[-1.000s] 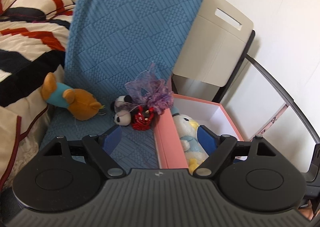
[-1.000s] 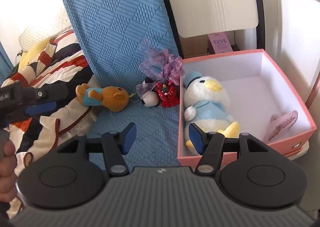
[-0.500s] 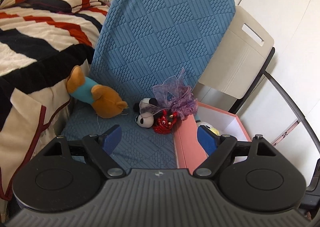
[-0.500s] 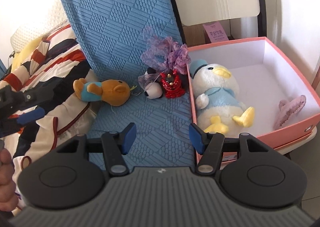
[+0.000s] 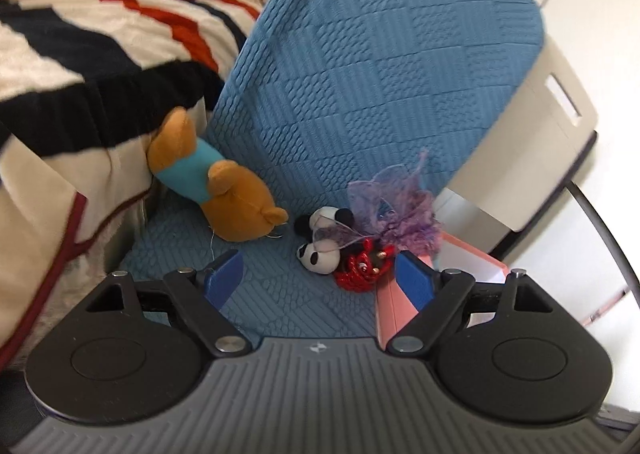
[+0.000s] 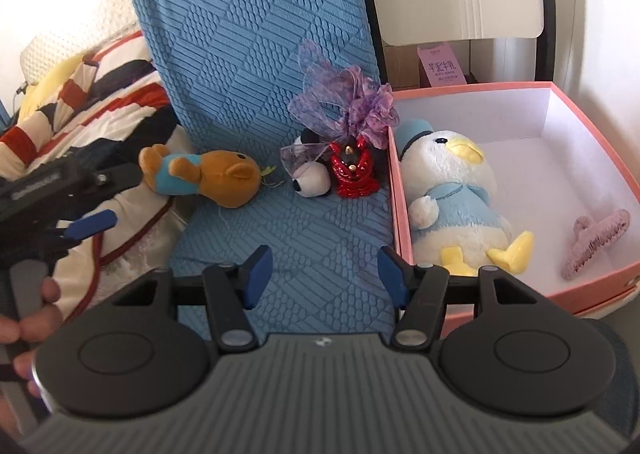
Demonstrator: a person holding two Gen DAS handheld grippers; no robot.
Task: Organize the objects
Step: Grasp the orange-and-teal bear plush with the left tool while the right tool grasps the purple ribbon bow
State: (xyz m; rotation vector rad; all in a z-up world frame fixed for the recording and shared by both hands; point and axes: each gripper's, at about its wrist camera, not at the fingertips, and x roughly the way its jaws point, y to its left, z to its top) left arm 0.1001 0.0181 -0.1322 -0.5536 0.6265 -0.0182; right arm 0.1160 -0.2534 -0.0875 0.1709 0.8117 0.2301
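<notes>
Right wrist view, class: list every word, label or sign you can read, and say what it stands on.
Pink label on the cardboard box behind the pink box: dark characters, too small and blurred to read.
Left hand-held gripper: pale lettering along its black body, blurred, unreadable.
No other text is legible.

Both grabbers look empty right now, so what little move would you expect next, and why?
Probably the left gripper eases forward to the panda plush just ahead of its open jaws. The panda, brown bear plush and red ornament lie on the blue cushion, while the penguin plush is already in the pink box.
</notes>
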